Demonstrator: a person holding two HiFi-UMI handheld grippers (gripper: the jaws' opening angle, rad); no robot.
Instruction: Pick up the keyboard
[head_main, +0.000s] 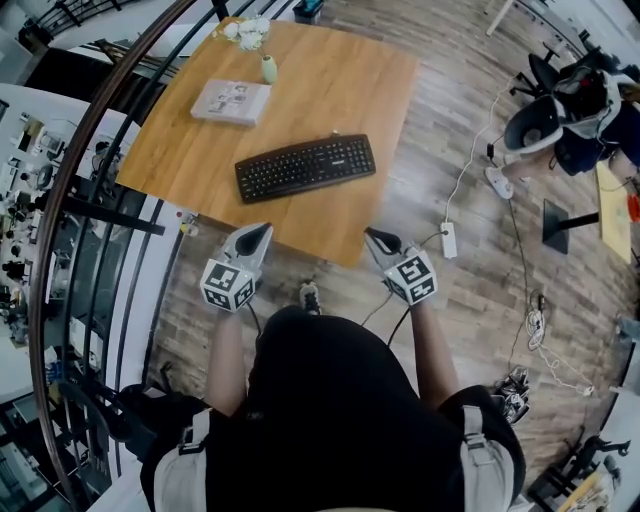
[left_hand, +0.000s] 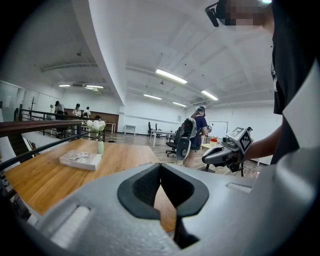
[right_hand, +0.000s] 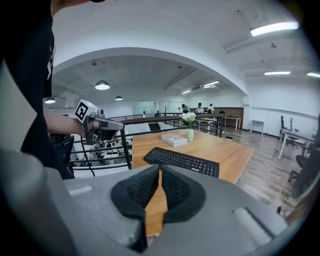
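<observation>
A black keyboard (head_main: 305, 166) lies on the wooden table (head_main: 370, 90), close to its near edge; it also shows in the right gripper view as the keyboard (right_hand: 182, 161). My left gripper (head_main: 263, 232) hovers at the table's near edge, short of the keyboard's left end, shut and empty. My right gripper (head_main: 372, 236) is at the same edge, short of the keyboard's right end, shut with nothing in it. The left gripper view shows closed pads (left_hand: 145, 187), the table and the right gripper (left_hand: 209, 157), but not the keyboard.
A book (head_main: 231, 101) and a small vase with white flowers (head_main: 268, 67) sit on the far part of the table. A curved black railing (head_main: 95, 170) runs along the left. Cables and a power strip (head_main: 449, 240) lie on the floor at right, and a person (left_hand: 196, 131) stands beyond.
</observation>
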